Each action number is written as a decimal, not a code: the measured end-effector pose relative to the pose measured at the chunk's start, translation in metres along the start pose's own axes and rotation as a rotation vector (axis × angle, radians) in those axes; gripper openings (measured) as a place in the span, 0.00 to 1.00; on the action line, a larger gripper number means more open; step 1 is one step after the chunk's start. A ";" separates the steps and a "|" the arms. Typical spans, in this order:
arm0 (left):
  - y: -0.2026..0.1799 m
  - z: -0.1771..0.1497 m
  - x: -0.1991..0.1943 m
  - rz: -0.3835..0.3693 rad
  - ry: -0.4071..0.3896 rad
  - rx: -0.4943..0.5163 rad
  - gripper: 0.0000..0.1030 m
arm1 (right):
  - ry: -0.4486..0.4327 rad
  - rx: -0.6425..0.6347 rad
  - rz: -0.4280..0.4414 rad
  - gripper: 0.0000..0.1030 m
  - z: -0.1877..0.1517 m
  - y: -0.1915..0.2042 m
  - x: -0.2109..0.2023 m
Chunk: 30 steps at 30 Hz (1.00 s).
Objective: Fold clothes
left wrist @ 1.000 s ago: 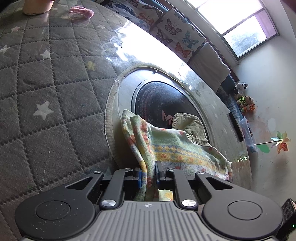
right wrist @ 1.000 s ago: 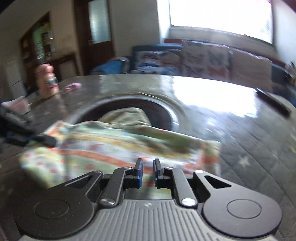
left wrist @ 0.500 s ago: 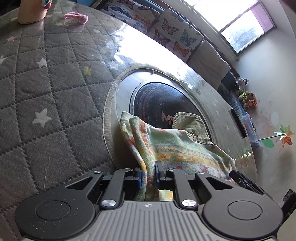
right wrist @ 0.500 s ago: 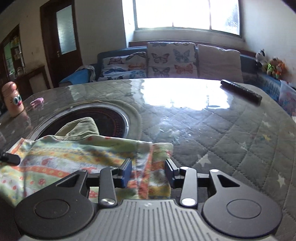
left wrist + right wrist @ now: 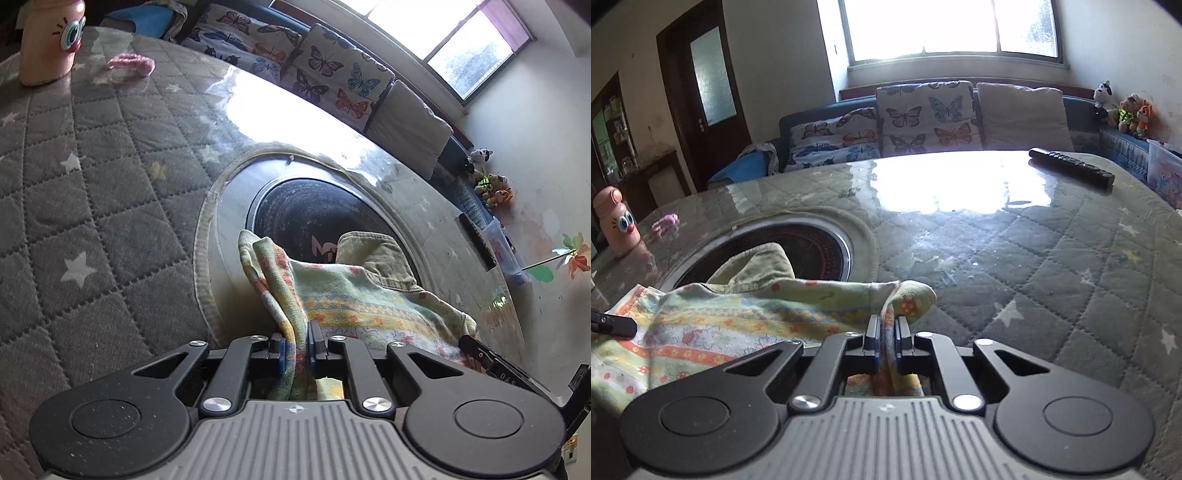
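Observation:
A light green garment with orange, yellow and blue patterned bands [image 5: 369, 306] [image 5: 738, 325] lies spread across the near part of the quilted table. An olive corduroy piece [image 5: 373, 254] [image 5: 757, 264] sits on its far edge, over the dark round inset. My left gripper [image 5: 295, 341] is shut on a bunched corner of the patterned garment. My right gripper [image 5: 886, 332] is shut on the opposite corner. The right gripper's tip shows in the left wrist view [image 5: 480, 350]; the left gripper's tip shows in the right wrist view [image 5: 613, 325].
The table has a grey star-quilted cover [image 5: 74, 184] under glass and a dark round inset [image 5: 306, 206] [image 5: 812, 247]. A pink bottle with eyes [image 5: 48, 40] [image 5: 617, 221] and a pink scrunchie [image 5: 131, 62] stand far left. A black remote [image 5: 1071, 166] lies far right. A sofa with butterfly cushions [image 5: 923, 118] is behind.
My right gripper went from shut and empty, to open around the garment's corner, to shut on it now. The left gripper has kept its hold and barely moved.

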<state>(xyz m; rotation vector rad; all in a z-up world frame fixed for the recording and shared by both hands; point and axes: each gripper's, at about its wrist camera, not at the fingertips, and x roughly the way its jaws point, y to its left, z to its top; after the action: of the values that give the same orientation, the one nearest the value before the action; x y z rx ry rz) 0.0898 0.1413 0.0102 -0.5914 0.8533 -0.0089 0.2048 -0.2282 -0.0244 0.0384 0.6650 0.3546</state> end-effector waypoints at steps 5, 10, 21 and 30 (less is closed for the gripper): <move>-0.026 0.007 -0.003 -0.021 -0.020 0.074 0.10 | -0.042 0.020 -0.004 0.04 0.002 -0.003 -0.016; -0.072 0.013 0.009 -0.060 -0.021 0.178 0.09 | -0.085 0.029 -0.070 0.04 0.011 -0.026 -0.039; -0.196 0.023 0.079 -0.181 0.021 0.333 0.09 | -0.155 0.072 -0.288 0.04 0.037 -0.117 -0.073; -0.257 0.004 0.145 -0.189 0.122 0.443 0.10 | -0.089 0.141 -0.436 0.04 0.027 -0.188 -0.070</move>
<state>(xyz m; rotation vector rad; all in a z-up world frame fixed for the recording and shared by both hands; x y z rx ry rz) 0.2465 -0.1070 0.0364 -0.2532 0.8764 -0.4000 0.2281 -0.4262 0.0108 0.0424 0.5908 -0.1140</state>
